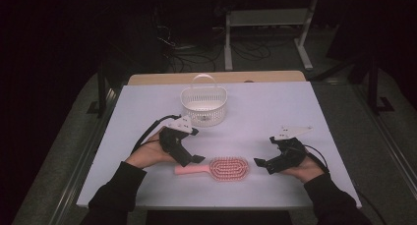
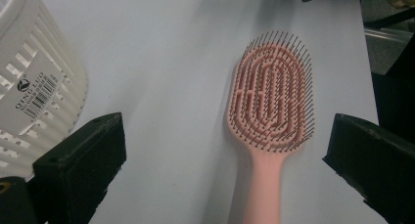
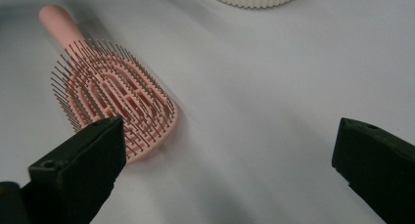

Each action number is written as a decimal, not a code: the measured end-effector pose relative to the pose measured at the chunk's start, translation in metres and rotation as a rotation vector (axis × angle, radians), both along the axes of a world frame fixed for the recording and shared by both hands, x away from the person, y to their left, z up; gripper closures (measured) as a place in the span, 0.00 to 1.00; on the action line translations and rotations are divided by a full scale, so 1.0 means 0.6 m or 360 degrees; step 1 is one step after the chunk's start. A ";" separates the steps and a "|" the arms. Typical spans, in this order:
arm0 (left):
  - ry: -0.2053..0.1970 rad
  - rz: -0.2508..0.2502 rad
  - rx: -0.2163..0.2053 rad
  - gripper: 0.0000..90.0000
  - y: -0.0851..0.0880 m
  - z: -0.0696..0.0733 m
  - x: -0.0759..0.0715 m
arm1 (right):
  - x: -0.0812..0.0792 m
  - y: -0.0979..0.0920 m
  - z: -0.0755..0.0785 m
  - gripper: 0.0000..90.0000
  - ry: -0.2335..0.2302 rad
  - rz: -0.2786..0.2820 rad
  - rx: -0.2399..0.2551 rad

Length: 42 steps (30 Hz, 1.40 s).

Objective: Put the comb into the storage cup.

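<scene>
Both tongs stand with jaws wide apart and hold nothing. Left gripper (image 1: 189,154) sits at the left of the table, angled toward the centre, its tips just above the brush handle; in the left gripper view the jaws frame the brush head and neck with clear surface on either side. Right gripper (image 1: 263,163) sits at the right, tips pointing left toward the brush head and close to it but apart from it; in the right gripper view its left jaw overlaps the near edge of the head, while the span to the other jaw shows bare table.

Table (image 1: 275,107): white sheet over a wooden top, whose far strip shows beyond the sheet's back edge. Wide bare margins lie along the left, right and far-right portions; the near edge runs just ahead of the person's dark sleeves.

Basket (image 1: 203,105): white, slotted, handle upright, standing at centre toward the far edge, well apart from the brush. In the left gripper view its wall, bearing a barcode label, sits just beside the left jaw.

Hairbrush (image 1: 219,168): pink, lying flat with bristles up, near the front centre between the two grippers, handle toward the left gripper, head toward the right.
</scene>
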<state>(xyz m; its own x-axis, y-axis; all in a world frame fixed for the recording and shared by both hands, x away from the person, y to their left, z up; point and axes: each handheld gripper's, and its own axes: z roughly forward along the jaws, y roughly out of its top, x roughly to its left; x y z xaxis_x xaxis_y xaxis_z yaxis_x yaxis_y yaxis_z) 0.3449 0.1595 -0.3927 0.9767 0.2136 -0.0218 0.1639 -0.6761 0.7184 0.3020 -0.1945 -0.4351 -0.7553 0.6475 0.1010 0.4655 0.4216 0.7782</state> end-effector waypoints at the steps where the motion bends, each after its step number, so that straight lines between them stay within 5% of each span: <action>1: -0.0004 -0.0005 0.0009 0.00 0.000 0.000 0.000 | 0.000 0.000 0.000 0.00 0.0000 -0.0001 0.0001; 29: -0.0065 -0.0096 0.0323 0.02 -0.023 -0.016 -0.013 | 0.000 0.000 0.000 0.00 -0.0002 -0.0002 -0.0003; 42: -0.0041 -0.0143 0.0403 0.11 -0.031 -0.022 -0.015 | 0.000 0.000 0.000 0.00 -0.0001 -0.0002 -0.0002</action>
<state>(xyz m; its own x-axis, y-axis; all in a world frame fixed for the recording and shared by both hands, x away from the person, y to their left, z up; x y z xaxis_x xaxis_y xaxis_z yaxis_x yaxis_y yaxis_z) 0.3358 0.1410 -0.4061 0.9915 0.1215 0.0465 0.0789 -0.8457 0.5279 0.3018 -0.1946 -0.4349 -0.7545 0.6487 0.0999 0.4658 0.4219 0.7778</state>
